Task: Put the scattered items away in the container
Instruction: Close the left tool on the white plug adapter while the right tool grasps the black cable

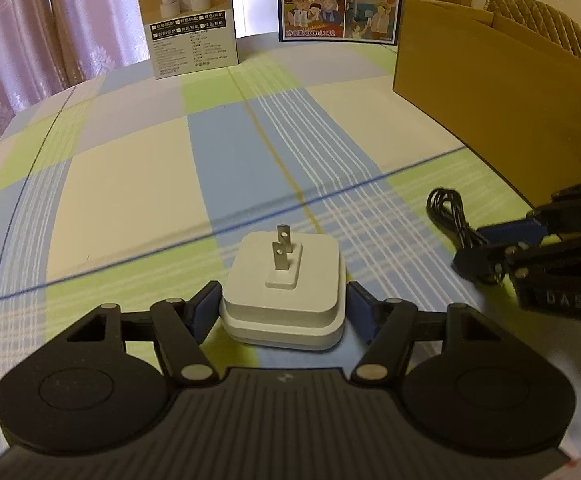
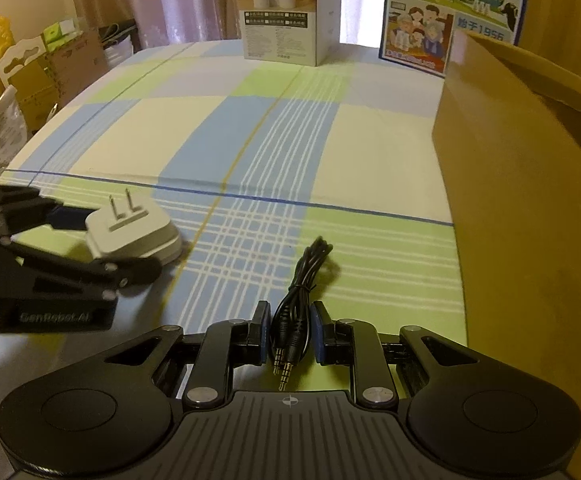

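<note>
The white plug adapter (image 1: 284,292) is sitting on the checked tablecloth (image 1: 130,184), well out from the open cardboard box (image 1: 502,92), prongs pointing up. It is looking rigid, smooth and fairly light, so the flat side walls are probably the safest place to take hold; the prongs would likely slip. The left gripper (image 1: 284,310) is flanking those walls with its blue pads (image 1: 204,308), clamped on the adapter or very nearly so. Nearer the box, the bundled black audio cable (image 2: 296,316) is lying limp and springy, best pinched across its gathered strands. The right gripper (image 2: 290,332) is pressing its jaws together on that bundle just above the jack plugs.
</note>
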